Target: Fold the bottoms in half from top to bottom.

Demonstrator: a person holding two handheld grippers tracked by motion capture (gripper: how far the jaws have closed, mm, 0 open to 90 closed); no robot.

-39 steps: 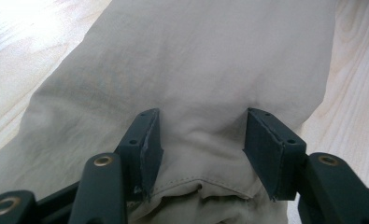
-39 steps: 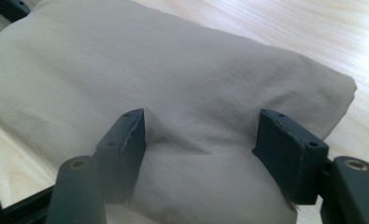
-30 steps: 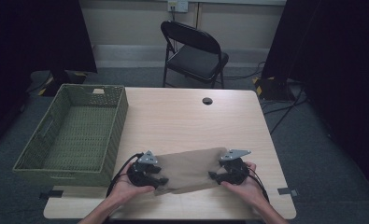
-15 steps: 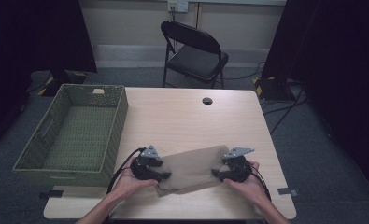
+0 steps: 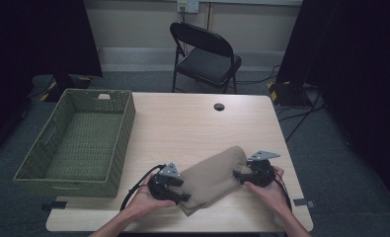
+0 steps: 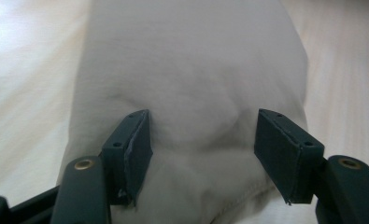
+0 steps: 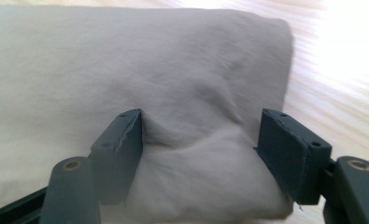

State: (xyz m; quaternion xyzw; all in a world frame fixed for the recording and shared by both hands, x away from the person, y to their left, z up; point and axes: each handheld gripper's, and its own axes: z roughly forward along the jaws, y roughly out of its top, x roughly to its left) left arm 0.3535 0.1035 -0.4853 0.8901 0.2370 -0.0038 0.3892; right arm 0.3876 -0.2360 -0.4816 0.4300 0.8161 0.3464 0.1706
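A folded beige cloth (image 5: 214, 175) lies slantwise on the table's near half. Its left end points toward the front edge. My left gripper (image 5: 184, 190) sits at that end and my right gripper (image 5: 238, 175) at the far right end. In the left gripper view the cloth (image 6: 191, 70) bulges up between the jaws of the left gripper (image 6: 203, 149), which have just been opening and stand apart. In the right gripper view a creased fold of cloth (image 7: 173, 60) lies between the wide jaws of the right gripper (image 7: 203, 149), which have also opened a little.
A green woven basket (image 5: 126, 123) stands on the table's left side. A cable hole (image 5: 219, 106) sits near the far edge. A black folding chair (image 5: 207, 54) stands beyond the table. The front edge runs close under both hands.
Both hands have shifted to the right. The cloth, earlier stretched flat between them, now lies skewed and bunched, with its left end nearer the front edge.
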